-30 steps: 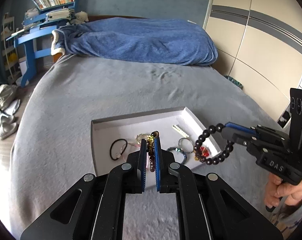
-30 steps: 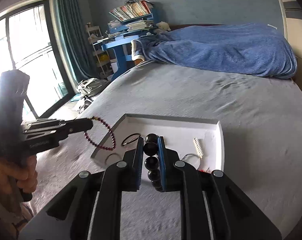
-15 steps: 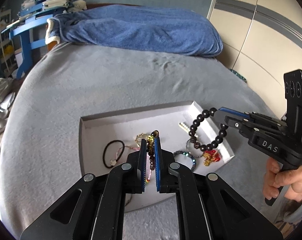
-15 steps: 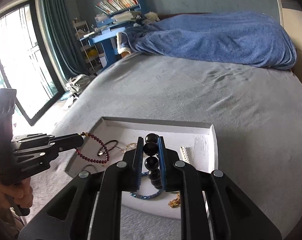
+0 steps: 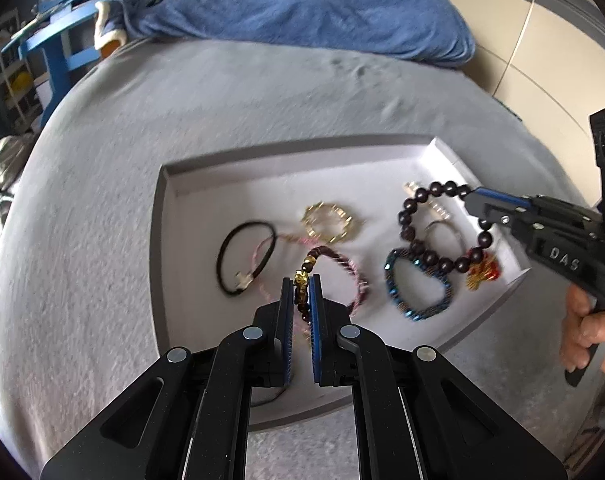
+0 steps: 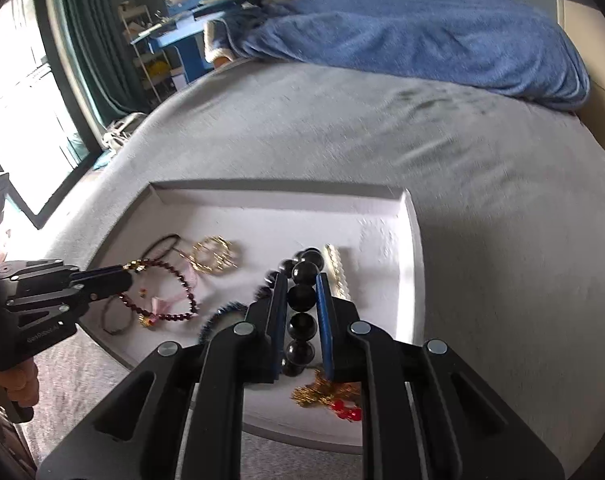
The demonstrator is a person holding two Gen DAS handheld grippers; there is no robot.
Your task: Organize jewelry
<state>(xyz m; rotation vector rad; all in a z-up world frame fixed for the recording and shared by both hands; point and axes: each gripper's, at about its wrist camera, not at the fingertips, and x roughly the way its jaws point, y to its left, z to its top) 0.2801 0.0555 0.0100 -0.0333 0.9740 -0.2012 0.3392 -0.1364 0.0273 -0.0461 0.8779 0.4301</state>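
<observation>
A white tray point(image 5: 286, 176) lies on the grey bed; it also shows in the right wrist view point(image 6: 382, 236). My left gripper point(image 5: 301, 286) is shut on a dark red bead bracelet point(image 5: 342, 260) with a gold charm and holds it over the tray's middle; this bracelet also shows in the right wrist view point(image 6: 182, 284). My right gripper point(image 6: 298, 280) is shut on a large black bead bracelet point(image 6: 302, 300) above the tray's right side, also seen in the left wrist view point(image 5: 418, 200). In the tray lie a black hair tie point(image 5: 230, 256), a gold bracelet point(image 5: 328, 222), a blue bracelet point(image 5: 418, 288) and a gold-red charm point(image 6: 330, 396).
A blue blanket point(image 5: 302, 8) is heaped at the bed's far end. A blue desk with books point(image 5: 58, 28) stands at the back left. A wardrobe point(image 5: 542, 40) is on the right. A window and curtain point(image 6: 42, 80) are on the left.
Both grippers have moved forward and down toward the tray with their bracelets still held. The tray now looks larger and closer in both views.
</observation>
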